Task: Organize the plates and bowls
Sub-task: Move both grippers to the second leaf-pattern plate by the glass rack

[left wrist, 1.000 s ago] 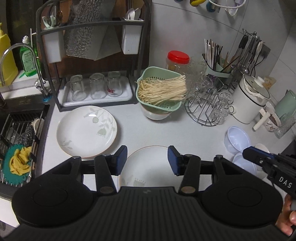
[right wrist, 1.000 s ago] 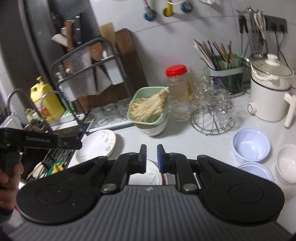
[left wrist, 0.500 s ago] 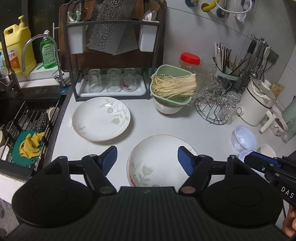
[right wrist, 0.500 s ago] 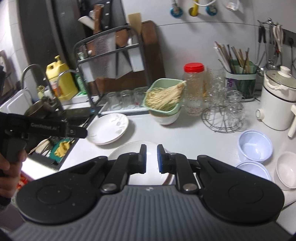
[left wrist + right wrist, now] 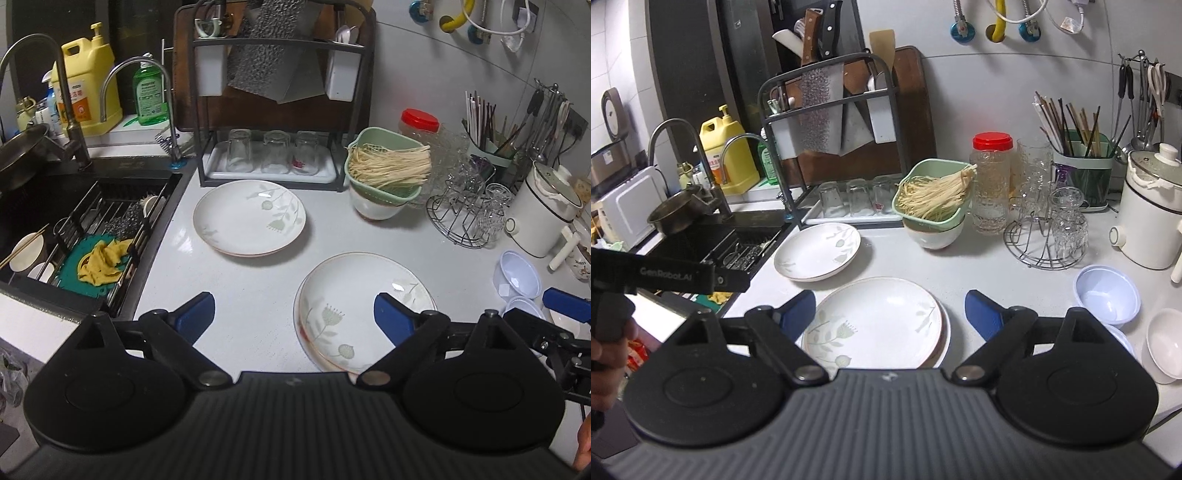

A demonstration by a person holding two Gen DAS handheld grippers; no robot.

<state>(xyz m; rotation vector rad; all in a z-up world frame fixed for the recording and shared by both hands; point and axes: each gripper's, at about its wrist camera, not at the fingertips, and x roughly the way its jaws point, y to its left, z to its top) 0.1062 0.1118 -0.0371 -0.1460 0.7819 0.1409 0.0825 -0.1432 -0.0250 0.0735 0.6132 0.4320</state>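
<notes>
Two white plates with leaf prints lie on the grey counter. The near plate (image 5: 365, 306) (image 5: 879, 321) sits on another plate under it. The far plate (image 5: 249, 218) (image 5: 818, 251) lies in front of the glass rack. Two lilac bowls (image 5: 1106, 291) (image 5: 517, 275) and a white bowl (image 5: 1167, 343) stand at the right. My left gripper (image 5: 295, 314) is open and empty above the counter, left of the near plate. My right gripper (image 5: 890, 314) is open and empty above the near plate.
A sink (image 5: 74, 221) with a rack and a yellow cloth is at the left. A knife rack with upturned glasses (image 5: 273, 151), a green colander of noodles (image 5: 388, 173), a wire glass stand (image 5: 469, 214), a chopstick holder and a white pot (image 5: 546, 214) line the back.
Both grippers have pulled back and up from the counter. The left jaws have opened wider. The right jaws were shut and are now wide open.
</notes>
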